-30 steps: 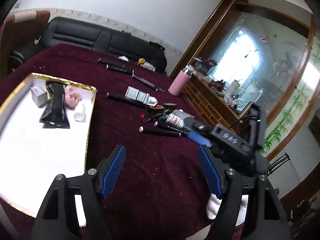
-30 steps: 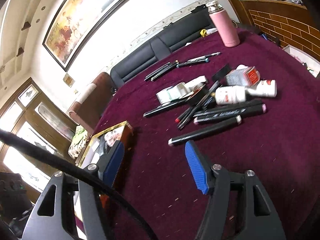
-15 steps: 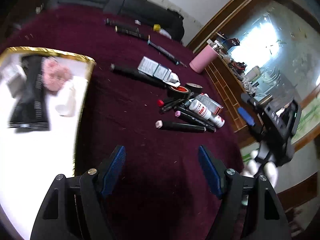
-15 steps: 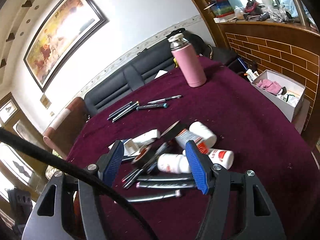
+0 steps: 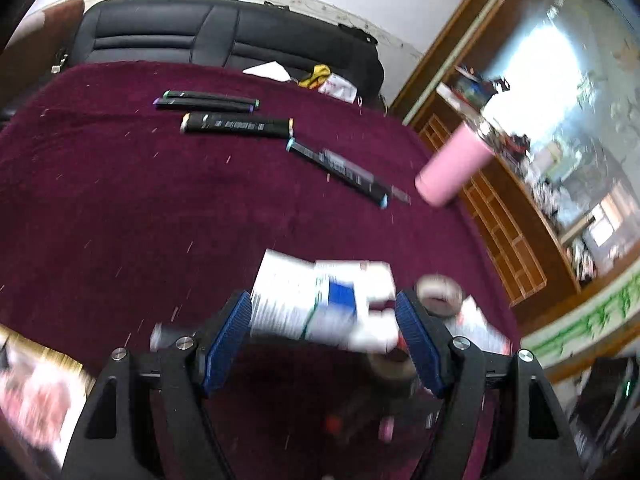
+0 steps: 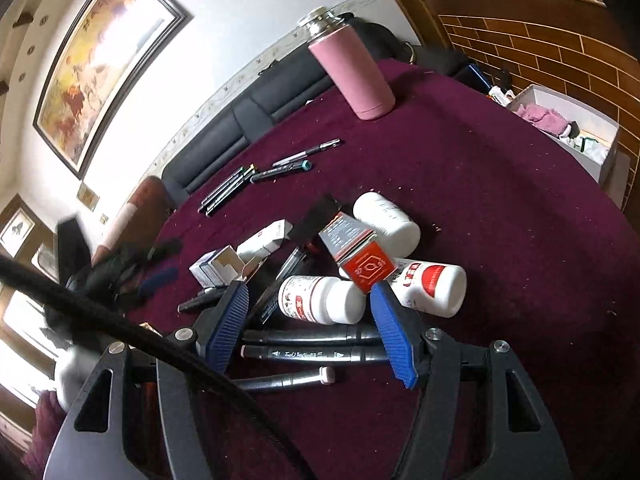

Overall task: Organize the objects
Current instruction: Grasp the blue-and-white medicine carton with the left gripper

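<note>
Maroon cloth [image 6: 480,184] covers a round table strewn with small objects. From the right wrist camera, the right gripper [image 6: 310,320] hovers with its blue-padded jaws spread apart, gripping nothing. Seen between the pads, a white pill bottle [image 6: 320,299] lies on its side, with three dark markers [image 6: 312,335] side by side nearer the camera. Touching that bottle are a red-ended carton [image 6: 356,252] and a second bottle with a red label [image 6: 428,286]; a third white bottle [image 6: 386,220] lies behind the carton. A pink flask [image 6: 352,76] stands upright near the far edge. At left, blurred, the left gripper [image 6: 158,276] shows above the cloth.

Only the left wrist camera, heavily blurred, shows a white and blue box [image 5: 320,300] framed between the left gripper's [image 5: 322,332] spread jaws; whether the pads touch it cannot be told. It alone shows two rolls of tape [image 5: 438,294] beside the right pad and a gold-rimmed tray [image 5: 52,364] at lower left. More markers [image 5: 236,125] lie in a loose row farther off, before a black sofa [image 5: 208,36].
</note>
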